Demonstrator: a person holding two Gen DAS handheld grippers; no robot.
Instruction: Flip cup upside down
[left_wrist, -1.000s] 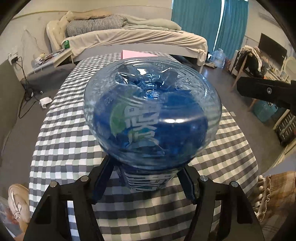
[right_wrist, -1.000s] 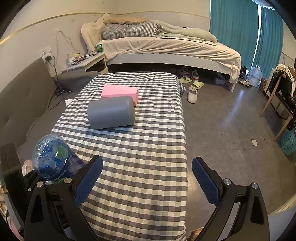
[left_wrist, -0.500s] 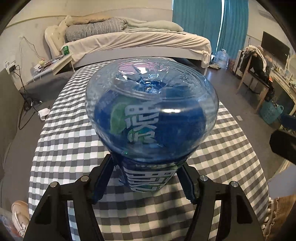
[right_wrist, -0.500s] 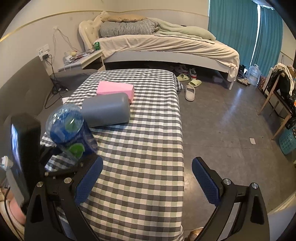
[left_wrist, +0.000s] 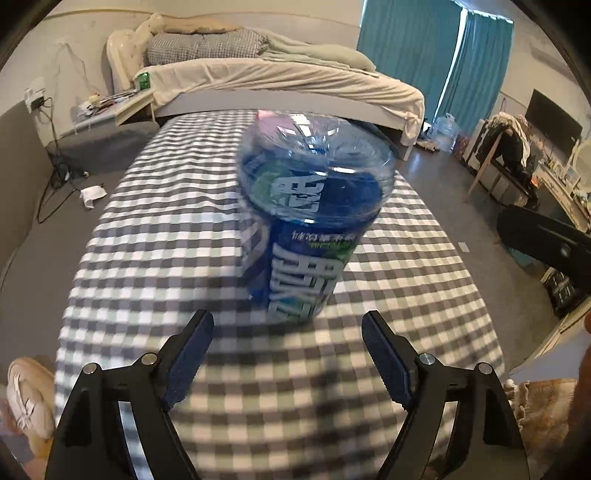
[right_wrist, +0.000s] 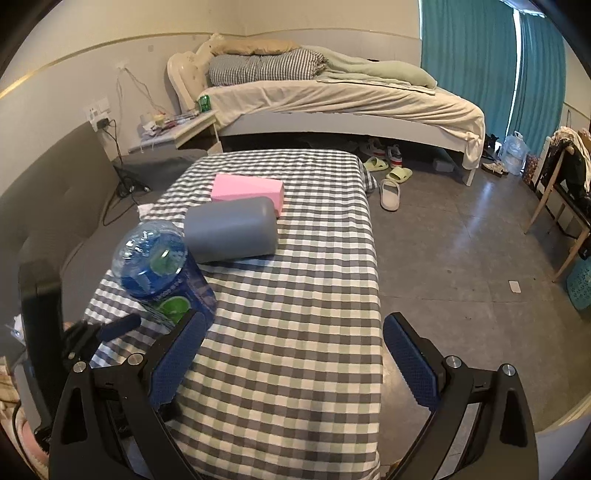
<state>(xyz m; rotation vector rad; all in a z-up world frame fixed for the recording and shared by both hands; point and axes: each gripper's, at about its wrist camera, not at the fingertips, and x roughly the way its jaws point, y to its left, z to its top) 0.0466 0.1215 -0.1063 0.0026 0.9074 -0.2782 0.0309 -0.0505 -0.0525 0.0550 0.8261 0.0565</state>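
Note:
A clear blue plastic bottle-cup (left_wrist: 310, 206) with a blue label stands base-up on the checked tablecloth (left_wrist: 177, 236), just ahead of my left gripper (left_wrist: 287, 354). The left gripper is open and empty, its jaws spread wide and clear of the cup. In the right wrist view the same cup (right_wrist: 159, 266) stands at the left near the table's edge, with the left gripper (right_wrist: 110, 328) close beside it. My right gripper (right_wrist: 293, 354) is open and empty above the front part of the table.
A grey cylinder (right_wrist: 231, 229) lies on its side mid-table, with a pink block (right_wrist: 247, 188) behind it. A bed (right_wrist: 332, 99) stands beyond the table. Slippers (right_wrist: 389, 188) lie on the floor to the right. A sofa (right_wrist: 44, 195) runs along the left.
My left gripper has opened and let go of the cup, which now stands base-up on the cloth. The left gripper has drawn back a little. The right gripper stays open.

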